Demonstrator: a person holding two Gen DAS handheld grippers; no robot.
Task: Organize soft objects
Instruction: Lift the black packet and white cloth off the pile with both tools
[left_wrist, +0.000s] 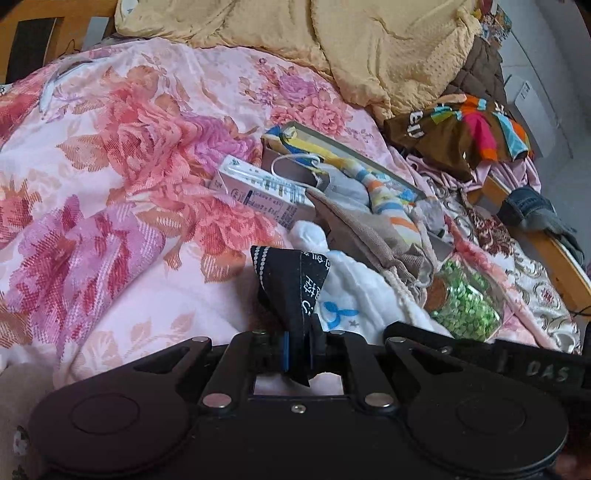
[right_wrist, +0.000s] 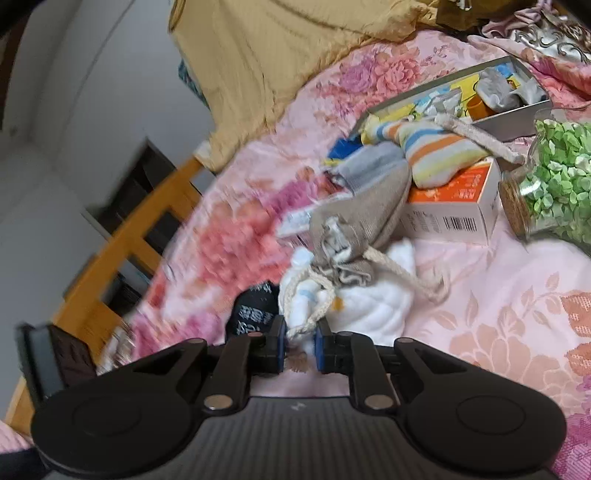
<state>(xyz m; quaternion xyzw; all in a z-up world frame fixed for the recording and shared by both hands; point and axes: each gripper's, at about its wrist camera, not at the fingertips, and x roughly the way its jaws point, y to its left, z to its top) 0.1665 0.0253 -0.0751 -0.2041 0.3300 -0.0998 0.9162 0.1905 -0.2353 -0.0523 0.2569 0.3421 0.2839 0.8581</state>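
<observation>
My left gripper (left_wrist: 298, 345) is shut on a black printed cloth (left_wrist: 291, 280) and holds it over the pink floral quilt (left_wrist: 110, 166). The black cloth also shows in the right wrist view (right_wrist: 255, 308). My right gripper (right_wrist: 298, 345) stands partly open around the cord (right_wrist: 314, 314) of a beige drawstring bag (right_wrist: 365, 218), by a white cloth (right_wrist: 369, 306). A striped sock (right_wrist: 432, 155) lies across an open tin box (right_wrist: 517, 114) that holds grey socks. In the left wrist view the bag (left_wrist: 369, 229), the sock (left_wrist: 391, 206) and the white cloth (left_wrist: 354, 291) lie ahead.
A jar of green bits with a cork (right_wrist: 550, 177) lies at the right, also in the left wrist view (left_wrist: 465, 299). An orange and white carton (right_wrist: 454, 206) and a white carton (left_wrist: 258, 192) lie nearby. A yellow blanket (left_wrist: 369, 48), piled clothes (left_wrist: 465, 136) and the wooden bed frame (right_wrist: 122, 251) border the quilt.
</observation>
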